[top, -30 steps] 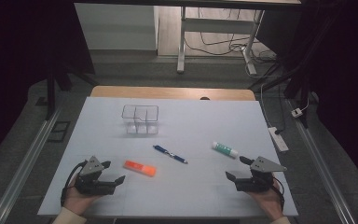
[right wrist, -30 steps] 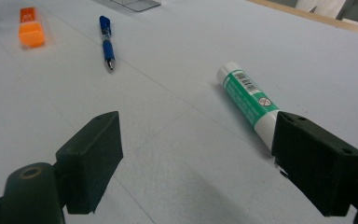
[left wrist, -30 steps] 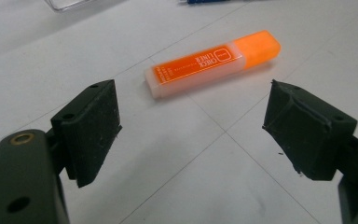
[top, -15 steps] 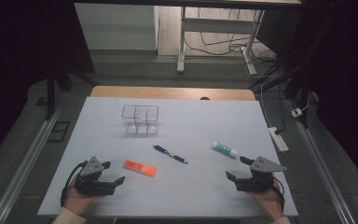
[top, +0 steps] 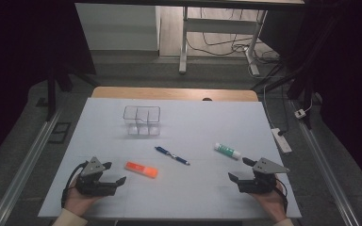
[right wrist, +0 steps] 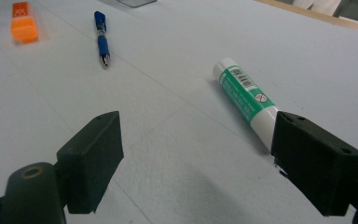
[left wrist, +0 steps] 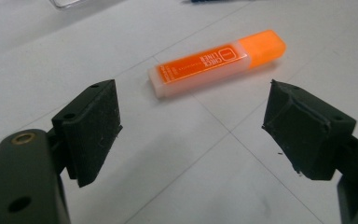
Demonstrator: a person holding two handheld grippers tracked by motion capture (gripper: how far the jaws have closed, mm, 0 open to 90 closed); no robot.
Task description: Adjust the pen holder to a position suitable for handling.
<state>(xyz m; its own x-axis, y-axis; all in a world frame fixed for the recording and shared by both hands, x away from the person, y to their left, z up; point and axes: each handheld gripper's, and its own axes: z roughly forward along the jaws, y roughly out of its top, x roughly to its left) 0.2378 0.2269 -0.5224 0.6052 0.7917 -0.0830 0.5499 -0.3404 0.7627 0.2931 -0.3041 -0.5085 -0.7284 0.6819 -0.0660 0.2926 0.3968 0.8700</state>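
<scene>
Start of reach, nothing held. Left gripper (top: 109,182) fingers spread wide, highlighter (left wrist: 216,63) just ahead, near bench's front-left corner. Right gripper (top: 239,181) likewise agape beside glue stick (right wrist: 247,99). Next: advance, straddle, close.

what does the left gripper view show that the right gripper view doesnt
The left gripper view alone gives the print on the orange highlighter, read close up between the open jaws of the left hand-held gripper, and a corner of the clear organiser at the top edge. The right gripper view alone gives the green-and-white tube lying just ahead of the open right hand-held gripper, and the whole blue pen. Both share the highlighter and the white table.
</scene>
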